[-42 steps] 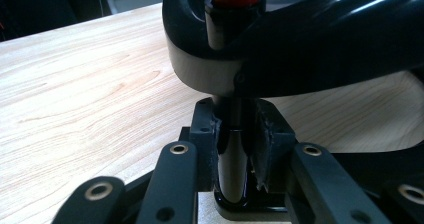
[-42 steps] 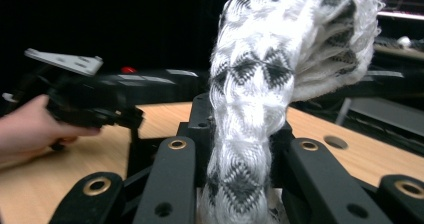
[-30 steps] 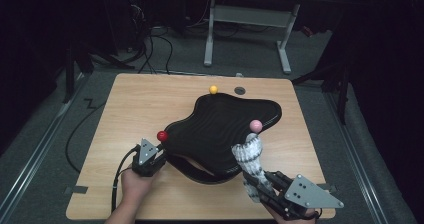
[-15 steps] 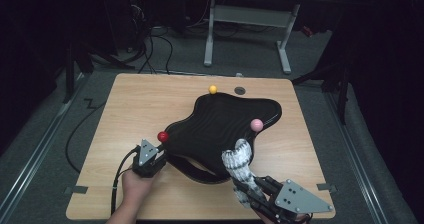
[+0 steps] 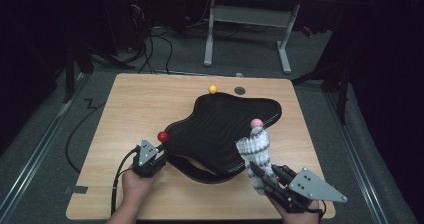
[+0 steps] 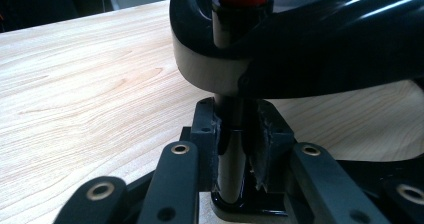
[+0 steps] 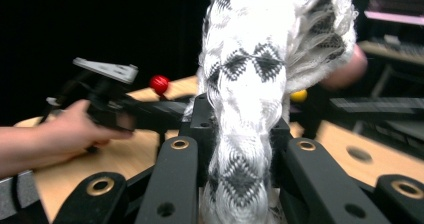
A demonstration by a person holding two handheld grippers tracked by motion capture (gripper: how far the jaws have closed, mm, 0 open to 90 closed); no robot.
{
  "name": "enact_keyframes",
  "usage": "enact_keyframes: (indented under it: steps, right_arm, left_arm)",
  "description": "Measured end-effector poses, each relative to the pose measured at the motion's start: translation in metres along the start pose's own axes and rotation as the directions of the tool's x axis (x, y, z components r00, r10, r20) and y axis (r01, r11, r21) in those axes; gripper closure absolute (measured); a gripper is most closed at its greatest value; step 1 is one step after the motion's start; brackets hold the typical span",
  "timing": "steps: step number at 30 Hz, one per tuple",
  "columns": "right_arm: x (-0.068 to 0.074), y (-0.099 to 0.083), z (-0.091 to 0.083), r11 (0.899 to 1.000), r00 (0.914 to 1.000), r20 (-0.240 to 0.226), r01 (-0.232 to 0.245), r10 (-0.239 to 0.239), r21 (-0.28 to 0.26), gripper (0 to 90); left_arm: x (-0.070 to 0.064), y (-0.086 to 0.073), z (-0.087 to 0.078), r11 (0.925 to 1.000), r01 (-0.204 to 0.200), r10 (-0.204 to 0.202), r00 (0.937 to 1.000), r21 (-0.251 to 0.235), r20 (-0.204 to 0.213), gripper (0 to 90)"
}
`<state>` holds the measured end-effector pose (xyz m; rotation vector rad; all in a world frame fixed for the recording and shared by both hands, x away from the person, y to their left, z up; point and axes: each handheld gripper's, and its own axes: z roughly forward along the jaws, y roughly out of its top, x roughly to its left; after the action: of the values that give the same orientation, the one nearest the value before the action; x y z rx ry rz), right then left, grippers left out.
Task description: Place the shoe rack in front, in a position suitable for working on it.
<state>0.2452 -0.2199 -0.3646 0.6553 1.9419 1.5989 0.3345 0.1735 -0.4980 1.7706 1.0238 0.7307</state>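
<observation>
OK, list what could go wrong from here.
1. The right gripper pinches only the lower end of the black-and-white patterned sock, so the soft knit could slip out while it is worked over the pink-tipped post.
2. The left gripper clamps just the thin black post under the red knob; a pull on the sock might twist the black curved rack on the wooden table.

I count one wooden table [image 5: 150, 109], one black curved rack [image 5: 220, 129], three ball-tipped pegs, red [image 5: 162, 136], yellow [image 5: 212, 89], pink [image 5: 256, 123], one patterned sock [image 5: 255, 154], my two grippers, left [image 5: 155, 156], right [image 5: 260, 176]
</observation>
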Motion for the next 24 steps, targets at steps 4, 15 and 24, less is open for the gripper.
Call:
enact_keyframes:
  steps: [4, 15, 24]
  right_arm:
    - [-0.019, -0.015, 0.007, 0.997, 0.9977, 0.044, -0.055, 0.053, 0.048, 75.6]
    - [-0.022, -0.011, 0.002, 0.997, 0.9974, 0.048, -0.057, 0.054, 0.058, 75.2]
    - [0.024, 0.011, -0.001, 0.998, 0.9932, -0.097, 0.066, -0.066, -0.001, 75.5]
  left_arm:
    - [0.0, 0.0, 0.0, 1.0, 0.004, -0.004, 1.0, 0.0, 0.002, 74.1]
    - [0.001, 0.0, 0.0, 1.0, 0.007, -0.007, 1.0, -0.001, 0.005, 74.1]
    - [0.001, 0.0, 0.0, 1.0, 0.007, -0.007, 1.0, 0.0, 0.005, 74.1]
